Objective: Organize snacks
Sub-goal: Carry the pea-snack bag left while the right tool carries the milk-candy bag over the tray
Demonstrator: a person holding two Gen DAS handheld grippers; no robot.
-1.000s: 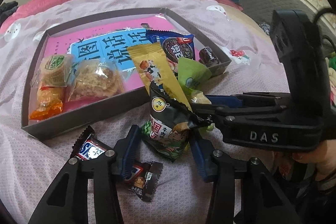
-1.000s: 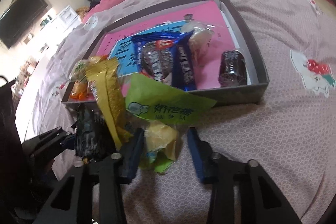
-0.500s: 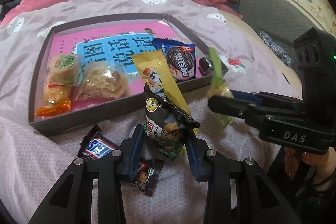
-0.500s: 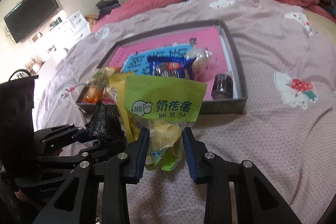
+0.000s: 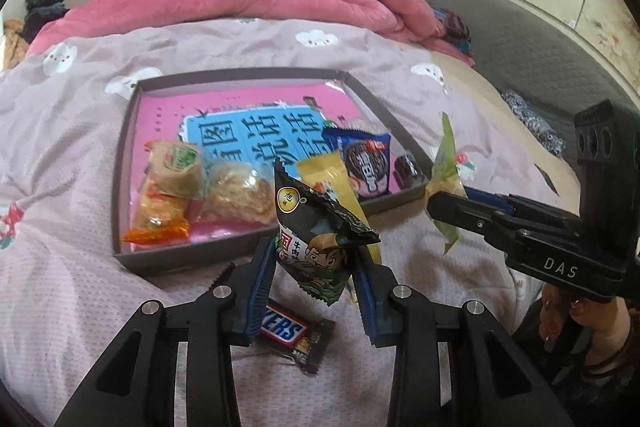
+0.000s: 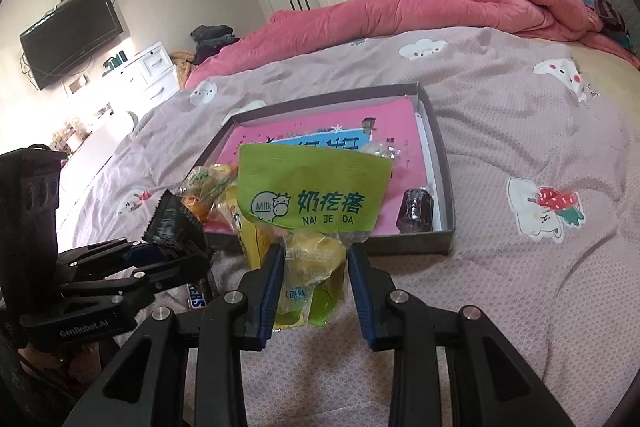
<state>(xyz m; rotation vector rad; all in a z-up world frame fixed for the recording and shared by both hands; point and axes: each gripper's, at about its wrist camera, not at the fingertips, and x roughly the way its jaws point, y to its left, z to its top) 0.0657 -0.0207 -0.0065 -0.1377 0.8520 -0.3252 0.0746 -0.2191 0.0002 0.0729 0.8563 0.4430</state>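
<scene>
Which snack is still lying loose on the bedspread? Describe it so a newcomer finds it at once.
Start at the grey tray on the bedspread, then come toward the camera past its near wall. Beneath the left gripper lies a brown chocolate bar, the only snack neither in the tray nor held.

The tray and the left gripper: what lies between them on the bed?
Only bare bedcover lies between the tray and the left gripper, as the left wrist view shows. The Snickers bar lies under its jaws.
</scene>
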